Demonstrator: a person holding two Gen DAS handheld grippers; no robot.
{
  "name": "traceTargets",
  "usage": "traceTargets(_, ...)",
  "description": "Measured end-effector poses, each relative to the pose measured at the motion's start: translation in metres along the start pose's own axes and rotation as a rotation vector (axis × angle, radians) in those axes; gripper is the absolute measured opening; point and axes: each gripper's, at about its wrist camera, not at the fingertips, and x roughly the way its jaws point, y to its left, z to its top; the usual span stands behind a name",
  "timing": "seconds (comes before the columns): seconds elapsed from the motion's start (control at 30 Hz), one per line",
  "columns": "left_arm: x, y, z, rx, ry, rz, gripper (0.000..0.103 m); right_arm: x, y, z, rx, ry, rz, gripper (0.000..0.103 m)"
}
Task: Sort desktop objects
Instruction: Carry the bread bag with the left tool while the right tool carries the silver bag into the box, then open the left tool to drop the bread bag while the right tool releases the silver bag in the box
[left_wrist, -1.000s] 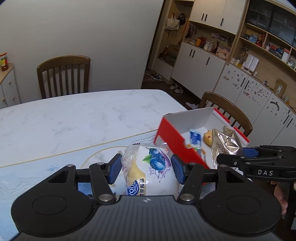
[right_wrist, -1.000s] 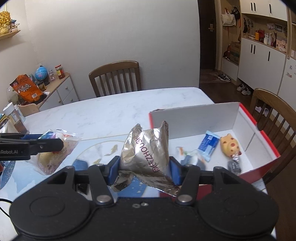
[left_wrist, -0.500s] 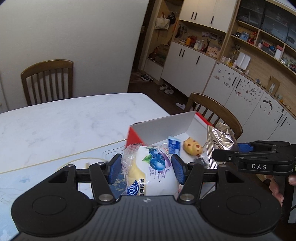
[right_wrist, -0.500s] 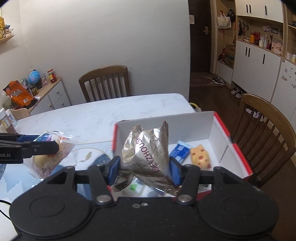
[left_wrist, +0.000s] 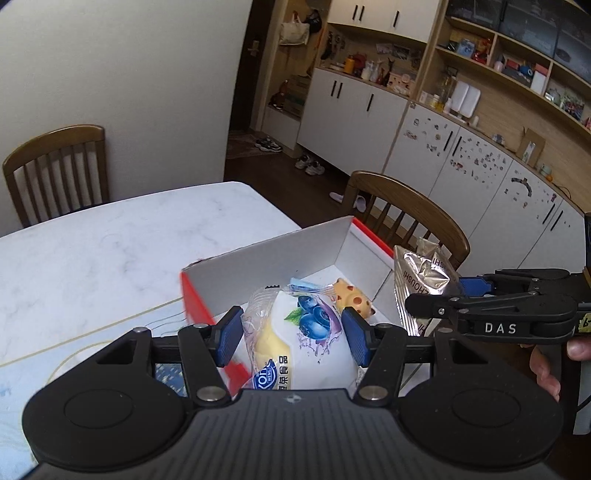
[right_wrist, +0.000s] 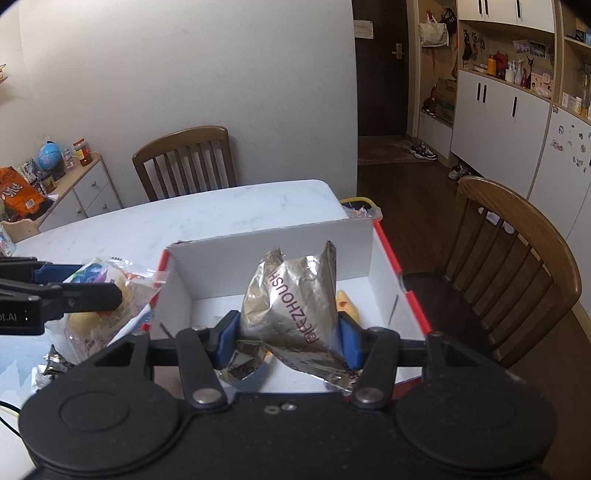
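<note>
My left gripper (left_wrist: 291, 339) is shut on a blueberry bread packet (left_wrist: 299, 343) and holds it over the near left corner of the red and white box (left_wrist: 280, 258). My right gripper (right_wrist: 288, 339) is shut on a crumpled silver foil bag (right_wrist: 291, 295) and holds it above the inside of the box (right_wrist: 273, 254). The foil bag also shows in the left wrist view (left_wrist: 421, 280), and the bread packet in the right wrist view (right_wrist: 110, 295). A yellow cheese-like toy (left_wrist: 351, 299) and a blue packet (left_wrist: 306, 284) lie in the box.
The box stands at the right end of a white marble table (left_wrist: 110, 251). Wooden chairs stand at the far side (right_wrist: 184, 162) and to the right (right_wrist: 513, 266). A small crumpled foil piece (right_wrist: 51, 365) lies on the table at the left.
Both grippers have moved right with their loads. The box was off to the right; now both loads hang over it.
</note>
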Motion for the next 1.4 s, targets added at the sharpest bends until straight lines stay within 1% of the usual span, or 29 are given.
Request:
traceTargets(0.2, 0.026, -0.008, 0.010, 0.010, 0.025, -0.005, 0.057, 0.011, -0.013, 0.001, -0.007, 0.025, 0.005, 0.055)
traceTargets(0.6, 0.075, -0.004, 0.027, 0.016, 0.073, 0.004, 0.057, 0.038, -0.022, 0.006, -0.024, 0.083, 0.019, 0.055)
traceTargets(0.7, 0.088, -0.002, 0.027, 0.028, 0.072, 0.009, 0.057, 0.046, -0.023, 0.004, -0.028, 0.101, 0.023, 0.055)
traceTargets(0.87, 0.106, 0.001, 0.025, 0.048, 0.095, 0.013, 0.057, 0.059, -0.024, 0.001, -0.031, 0.134, 0.028, 0.055)
traceTargets(1.17, 0.140, 0.002, 0.026, 0.101, 0.162, 0.008, 0.057, 0.078, -0.020, -0.005, -0.057, 0.195, 0.045, 0.055)
traceTargets(1.4, 0.161, 0.008, 0.026, 0.106, 0.212, 0.001, 0.058, 0.090, -0.014, -0.010, -0.081, 0.239, 0.060, 0.054)
